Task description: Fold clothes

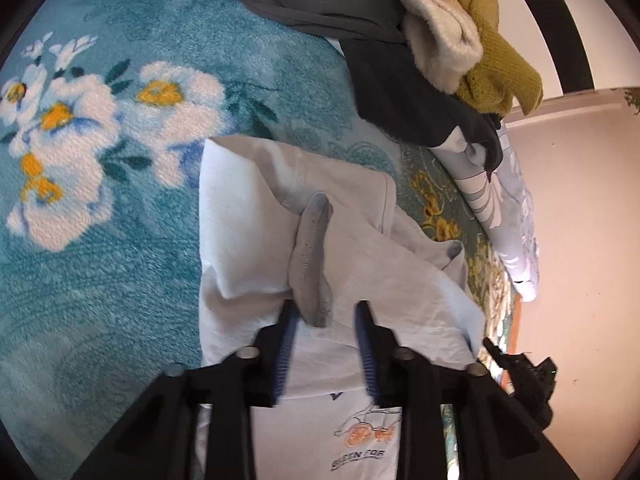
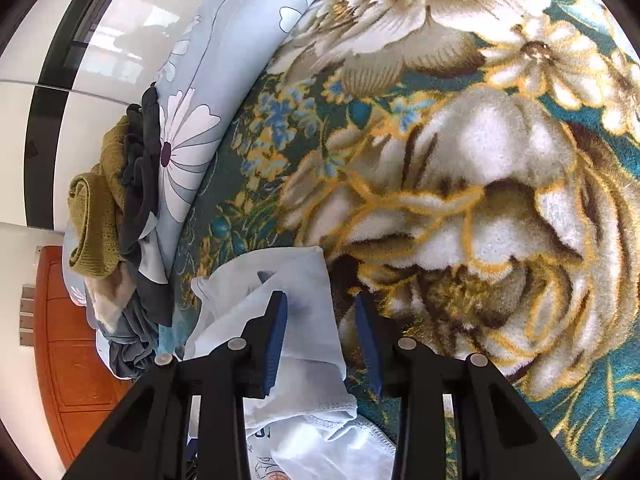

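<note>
Left wrist view: my left hand-held gripper (image 1: pixel 326 306) sits open at lower centre, jaws apart, over a white T-shirt (image 1: pixel 244 216) partly folded on a teal floral blanket (image 1: pixel 100 260). A grey collar strip (image 1: pixel 312 264) of the shirt pokes up between the blue pads (image 1: pixel 286 352), nearer the left pad; I cannot tell if it touches. Shirt's printed side, with an orange carriage graphic (image 1: pixel 366 430), shows at bottom centre. Pile of unfolded clothes (image 1: pixel 360 20) at top right: grey, dark, cream fleece, and a mustard knit (image 1: pixel 496 60).

Right wrist view: right hand-held gripper (image 2: pixel 322 304) also open, gripping nothing. A corner of the T-shirt (image 2: pixel 304 344) lies under its left pad, lower centre; the right pad hangs over the blanket (image 2: pixel 500 160). Mustard knit (image 2: pixel 92 224) and dark clothes at left edge, against a pale flowered sheet (image 2: pixel 188 128).
</note>
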Demonstrator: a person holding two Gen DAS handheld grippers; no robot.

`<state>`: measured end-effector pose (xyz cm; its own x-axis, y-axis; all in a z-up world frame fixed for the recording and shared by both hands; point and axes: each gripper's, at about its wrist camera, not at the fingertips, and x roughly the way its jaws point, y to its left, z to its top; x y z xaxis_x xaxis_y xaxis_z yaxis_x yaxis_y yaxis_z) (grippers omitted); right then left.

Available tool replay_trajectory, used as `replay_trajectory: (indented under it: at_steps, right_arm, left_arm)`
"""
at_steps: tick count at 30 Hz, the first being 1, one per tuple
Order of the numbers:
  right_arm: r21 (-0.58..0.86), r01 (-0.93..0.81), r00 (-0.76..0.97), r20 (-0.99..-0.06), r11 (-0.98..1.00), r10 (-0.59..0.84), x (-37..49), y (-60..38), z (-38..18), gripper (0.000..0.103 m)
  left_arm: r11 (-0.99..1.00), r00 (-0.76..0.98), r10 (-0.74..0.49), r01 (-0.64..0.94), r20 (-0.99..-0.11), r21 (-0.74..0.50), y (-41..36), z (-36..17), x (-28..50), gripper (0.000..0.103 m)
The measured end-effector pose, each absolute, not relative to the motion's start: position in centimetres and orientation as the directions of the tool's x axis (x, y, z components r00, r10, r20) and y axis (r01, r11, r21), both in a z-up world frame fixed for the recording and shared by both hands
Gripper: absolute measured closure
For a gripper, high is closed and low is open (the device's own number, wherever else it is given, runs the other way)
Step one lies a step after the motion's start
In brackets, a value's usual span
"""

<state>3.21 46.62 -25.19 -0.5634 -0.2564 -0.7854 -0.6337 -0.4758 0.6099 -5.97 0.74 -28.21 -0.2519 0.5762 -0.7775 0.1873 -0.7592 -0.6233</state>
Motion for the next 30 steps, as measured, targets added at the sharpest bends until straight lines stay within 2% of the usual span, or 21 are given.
replay_trajectory:
  at_steps: [1,9,10,11,12,15,19,22,25,30]
  right_arm:
    - [0.614,-0.632,-0.570,-0.782,-0.472,-0.253,3.3,46.8,-25.1,0.067]
    - [0.569,-0.626,-0.521,-0.814,-0.533,-0.256,1.2,46.5,-25.6,0.067]
    - [0.559,-0.630,-0.519,-0.820,-0.539,-0.244,0.9,46.4,-25.5,0.070]
    - [0.550,-0.631,-0.514,-0.824,-0.547,-0.237,0.5,46.4,-25.4,0.080]
    - [0.541,-0.618,-0.514,-0.827,-0.571,-0.227,-0.1,46.2,-24.9,0.101]
    - [0.504,-0.544,-0.535,-0.824,-0.671,-0.185,-2.3,45.8,-22.3,0.101]
    - [0.424,-0.480,-0.513,-0.846,-0.768,-0.146,-5.1,45.1,-20.6,0.101]
    - [0.355,-0.485,-0.449,-0.885,-0.799,-0.121,-6.3,44.1,-21.8,0.101]
    - [0.333,-0.469,-0.425,-0.897,-0.818,-0.122,-6.9,43.2,-22.4,0.101]
    - [0.253,-0.404,-0.416,-0.907,-0.879,-0.070,-8.0,40.9,-21.5,0.101]
  left_arm:
    - [-0.777,-0.252,0.559,0.175,-0.790,-0.605,0.9,-28.2,-6.0,0.095]
    - [-0.810,-0.291,0.530,0.107,-0.797,-0.577,1.6,-26.8,-6.3,0.099]
    - [-0.810,-0.299,0.528,0.103,-0.795,-0.577,1.5,-26.5,-6.3,0.099]
    - [-0.809,-0.317,0.528,0.093,-0.788,-0.580,1.3,-25.9,-6.2,0.099]
    - [-0.808,-0.334,0.528,0.084,-0.780,-0.583,1.1,-25.4,-6.1,0.099]
    - [-0.780,-0.434,0.546,0.048,-0.716,-0.624,-0.2,-22.5,-4.7,0.100]
    - [-0.763,-0.496,0.537,0.059,-0.682,-0.644,-2.5,-21.9,-2.8,0.099]
    - [-0.800,-0.430,0.485,0.134,-0.762,-0.585,-3.7,-25.3,-2.1,0.099]
    - [-0.768,-0.411,0.491,0.211,-0.768,-0.604,-5.3,-27.7,-0.5,0.099]
    - [-0.790,-0.448,0.487,0.142,-0.750,-0.597,-4.6,-26.2,0.0,0.099]
